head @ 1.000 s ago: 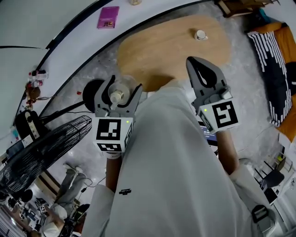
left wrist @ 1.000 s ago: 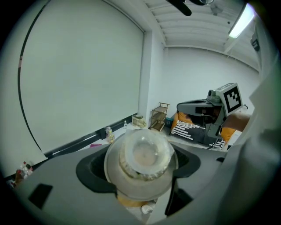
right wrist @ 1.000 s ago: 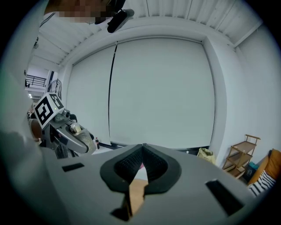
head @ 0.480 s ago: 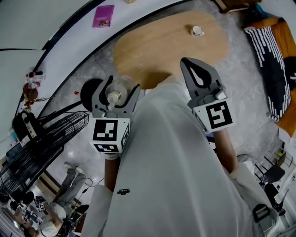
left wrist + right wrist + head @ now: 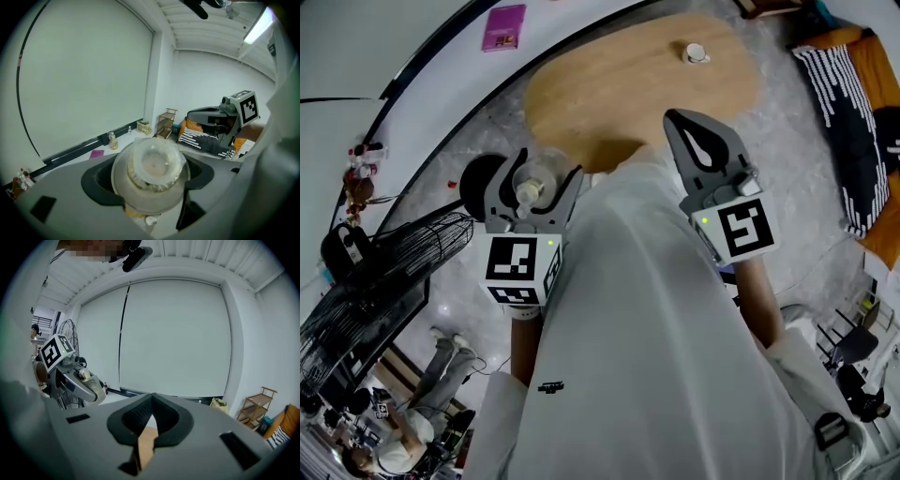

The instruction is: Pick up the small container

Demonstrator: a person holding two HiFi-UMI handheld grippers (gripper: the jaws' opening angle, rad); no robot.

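Note:
A small clear container (image 5: 534, 175) with a pale lid sits between the jaws of my left gripper (image 5: 531, 190), which is shut on it and holds it in the air to the left of the person's grey shirt. In the left gripper view the container (image 5: 152, 169) fills the gap between the jaws of that gripper (image 5: 151, 190). My right gripper (image 5: 686, 124) is shut with nothing in it, raised on the right over the near edge of the oval wooden table (image 5: 619, 89). In the right gripper view its jaws (image 5: 151, 404) meet.
A small white cup-like object (image 5: 695, 52) stands at the table's far end. A pink book (image 5: 504, 26) lies on the white ledge beyond. A black floor fan (image 5: 380, 281) stands at left, and a striped cushion (image 5: 848, 122) lies at right.
Both grippers have drifted slightly up and left in the head view. The left one still holds the container and the right stays shut.

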